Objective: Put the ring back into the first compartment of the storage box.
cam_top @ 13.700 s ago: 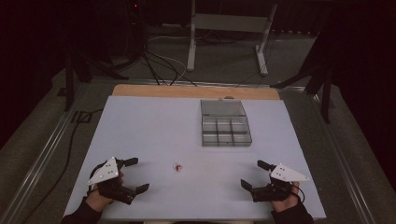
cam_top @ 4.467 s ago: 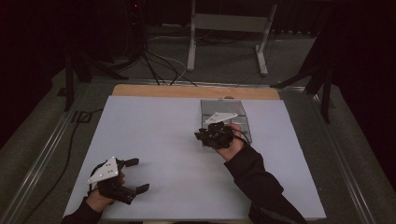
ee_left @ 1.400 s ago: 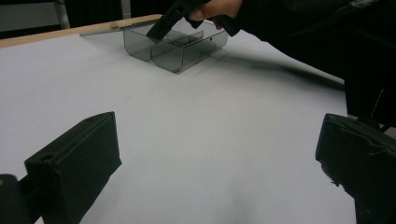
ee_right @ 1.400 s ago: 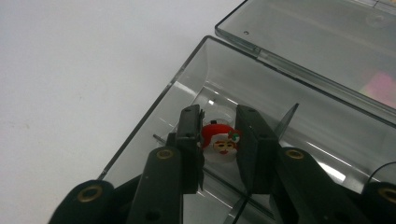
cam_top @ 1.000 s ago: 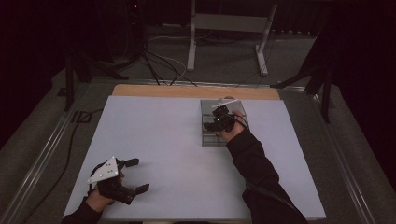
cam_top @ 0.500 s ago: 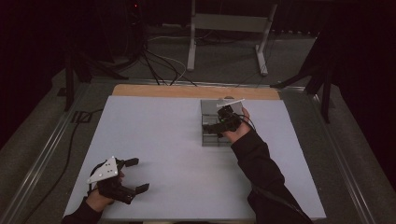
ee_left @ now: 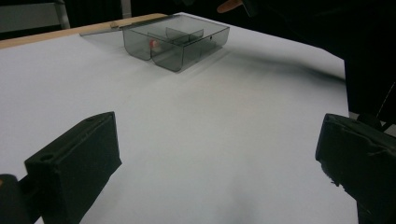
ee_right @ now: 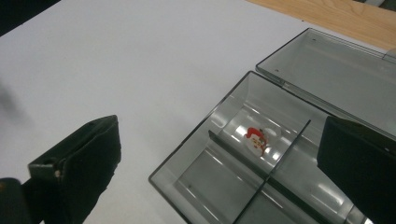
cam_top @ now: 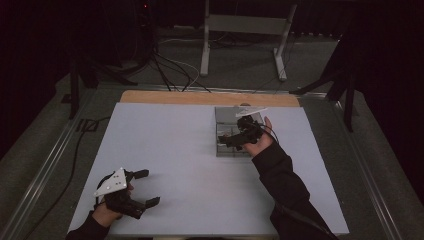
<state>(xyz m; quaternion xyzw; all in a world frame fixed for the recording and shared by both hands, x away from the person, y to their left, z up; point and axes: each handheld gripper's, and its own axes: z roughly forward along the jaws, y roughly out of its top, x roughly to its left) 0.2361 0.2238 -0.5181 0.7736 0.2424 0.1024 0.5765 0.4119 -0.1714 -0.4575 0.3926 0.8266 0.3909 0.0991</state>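
A smoky grey compartment box (cam_top: 220, 148) stands at the table's far right of centre with its lid (ee_right: 336, 79) folded back. A small red and white charm (ee_right: 255, 136) lies in a corner compartment, also seen as a red speck (ee_left: 153, 44) through the box wall (ee_left: 177, 46). My right gripper (cam_top: 229, 140) hovers over the box (ee_right: 196, 133). Its jaws have just been opening and now stand wide, with nothing between them (ee_right: 224, 147). My left gripper (cam_top: 148, 187) rests open on the near left of the table, empty (ee_left: 217, 154).
The white table top (cam_top: 165, 145) stretches between the two hands, with a wooden strip (cam_top: 165, 97) along its far edge. Beyond it are a metal stand (cam_top: 245, 30) and cables (cam_top: 165, 65) on the floor. Rails run along both table sides.
The charm that lay on the table centre long ago now sits in the box. Over the last second the right gripper lifted slightly over the box and its jaws spread. The left hand stayed put.
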